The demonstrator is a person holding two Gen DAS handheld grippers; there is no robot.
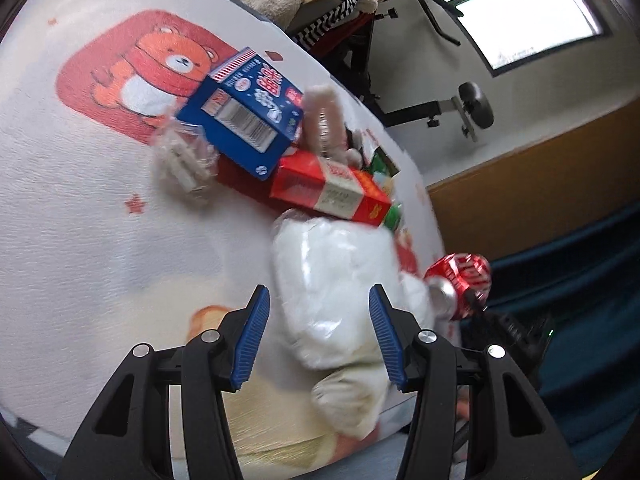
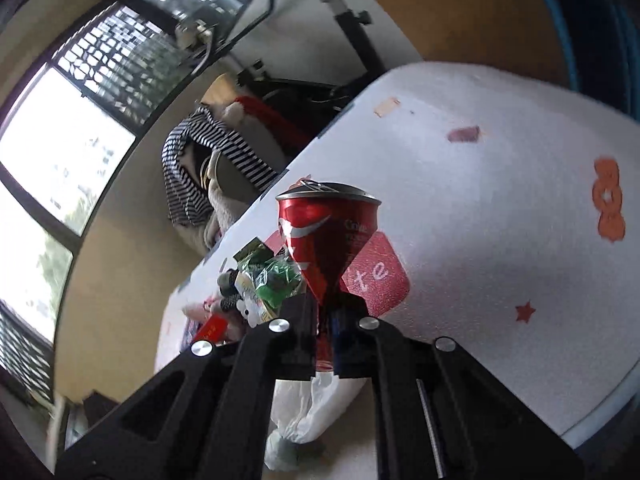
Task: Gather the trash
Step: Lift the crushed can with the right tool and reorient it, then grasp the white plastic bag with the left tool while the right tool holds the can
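A crushed red soda can (image 2: 326, 236) is pinched at its flattened lower end by my right gripper (image 2: 326, 312), which is shut on it and holds it above the white printed tablecloth (image 2: 480, 220). The same can (image 1: 460, 280) shows at the right of the left wrist view. My left gripper (image 1: 318, 328) stands open over a white plastic bag (image 1: 340, 280), its blue pads either side of the bag without pressing it. Beyond lie a blue carton (image 1: 244, 116), a red carton (image 1: 332, 188) and a clear crumpled wrapper (image 1: 184, 160).
A green wrapper (image 2: 272, 276) and small packets lie left of the can. The white bag (image 2: 316, 408) hangs below the right gripper. A chair heaped with striped clothes (image 2: 208, 160) stands past the table edge. A window (image 1: 520, 8) and a wheeled stand (image 1: 472, 104) lie beyond.
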